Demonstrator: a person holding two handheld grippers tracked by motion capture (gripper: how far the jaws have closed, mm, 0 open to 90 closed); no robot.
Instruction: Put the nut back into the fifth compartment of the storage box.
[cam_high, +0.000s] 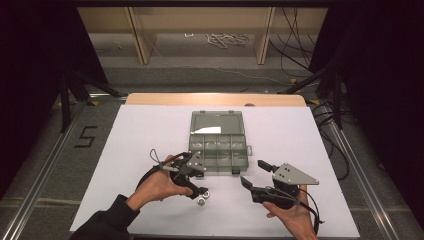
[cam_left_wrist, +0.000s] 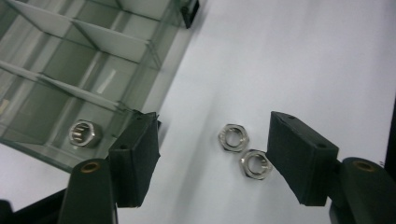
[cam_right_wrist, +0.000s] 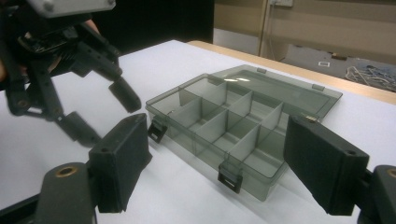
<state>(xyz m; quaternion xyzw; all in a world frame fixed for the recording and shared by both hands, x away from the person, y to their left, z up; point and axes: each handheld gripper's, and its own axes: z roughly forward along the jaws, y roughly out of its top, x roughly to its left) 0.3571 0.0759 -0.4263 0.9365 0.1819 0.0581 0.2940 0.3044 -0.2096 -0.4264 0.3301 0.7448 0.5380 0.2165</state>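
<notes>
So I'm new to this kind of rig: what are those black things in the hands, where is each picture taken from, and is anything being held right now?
They are hand-held tools, not a robot: a person grips a two-jaw gripper in each hand. The high view looks down on the table from above the person; the left gripper is at its left, the right gripper at its right. The other two pictures come from cameras riding on the grippers, looking along their black jaws. On the white table cover lies an open clear compartment box. The left gripper view shows one nut inside the box and two loose nuts on the cover between its open jaws, not gripped. The right gripper is open too, holding nothing.
</notes>
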